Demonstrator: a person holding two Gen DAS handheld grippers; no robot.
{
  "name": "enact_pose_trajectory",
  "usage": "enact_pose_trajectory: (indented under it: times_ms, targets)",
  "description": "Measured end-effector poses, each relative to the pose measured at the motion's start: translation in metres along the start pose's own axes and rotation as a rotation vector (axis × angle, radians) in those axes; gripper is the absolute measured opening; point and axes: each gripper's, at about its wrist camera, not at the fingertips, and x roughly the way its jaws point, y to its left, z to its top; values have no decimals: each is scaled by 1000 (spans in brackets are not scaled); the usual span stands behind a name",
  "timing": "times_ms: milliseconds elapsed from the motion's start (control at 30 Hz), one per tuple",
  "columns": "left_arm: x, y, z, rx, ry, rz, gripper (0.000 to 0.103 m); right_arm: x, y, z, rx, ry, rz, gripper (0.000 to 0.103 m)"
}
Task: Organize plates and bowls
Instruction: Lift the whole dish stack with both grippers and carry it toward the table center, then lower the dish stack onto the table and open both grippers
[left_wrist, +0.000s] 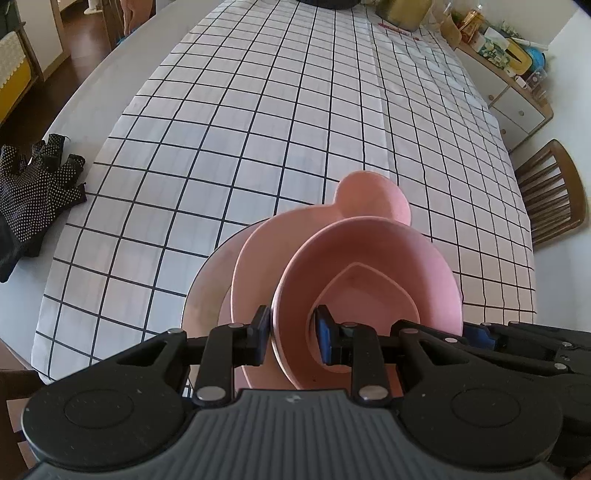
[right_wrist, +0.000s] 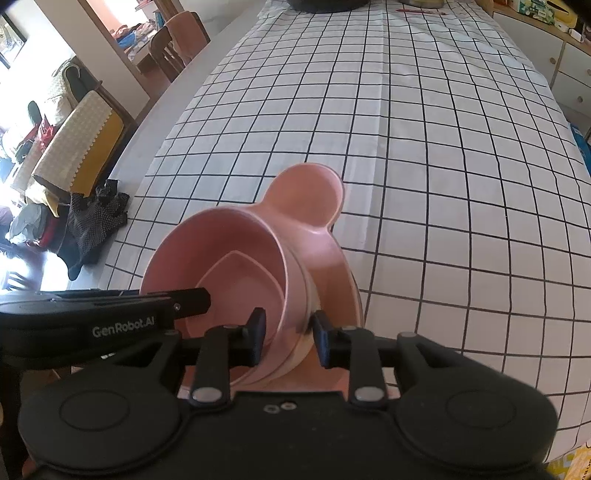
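A pink bowl (left_wrist: 369, 266) with a heart-shaped floor is tilted over a pink plate with a round ear (left_wrist: 373, 195), which rests on a round grey plate (left_wrist: 207, 280). My left gripper (left_wrist: 293, 332) straddles the bowl's near left wall, one pad outside and one inside, shut on it. In the right wrist view, my right gripper (right_wrist: 289, 332) straddles the same bowl's (right_wrist: 221, 251) right wall, pads close against it. The eared plate (right_wrist: 306, 195) shows behind the bowl. The left gripper's body (right_wrist: 110, 314) reaches in from the left.
The dishes sit on a white checked tablecloth (left_wrist: 277, 110) that stretches far ahead. Black dotted gloves (left_wrist: 33, 184) lie at the table's left edge. A wooden chair (left_wrist: 554, 192) and a cluttered cabinet (left_wrist: 517, 103) stand to the right.
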Motion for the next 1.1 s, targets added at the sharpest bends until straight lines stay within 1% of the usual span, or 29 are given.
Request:
enact_pose_trajectory:
  times_ms: [233,333,633,800,867,1033,1067,1100]
  targets:
    - [-4,0,-2,13,-14,0,26,-3,0,0,-5,-10,1,28]
    - [-9,0,-4,23,-31,3,26,-7,0,-2,-5,-20,0,30]
    - [-39,2,-14,78,-127,37,26,-31,1,-8,-44,-66,19,32]
    - [-58,4,-24,78,-179,52,26,-45,1,-11,-74,-95,47,33]
    - [-63,3,-27,71,-194,58,26,-51,0,-13,-88,-109,61,35]
    - [-77,-4,-39,55,-232,57,27,-69,-8,-20,-116,-158,90,47]
    - [-80,-5,-41,53,-241,56,28,-73,-11,-22,-120,-169,95,48]
    - [-83,-8,-43,55,-251,57,34,-76,-12,-24,-125,-180,100,50]
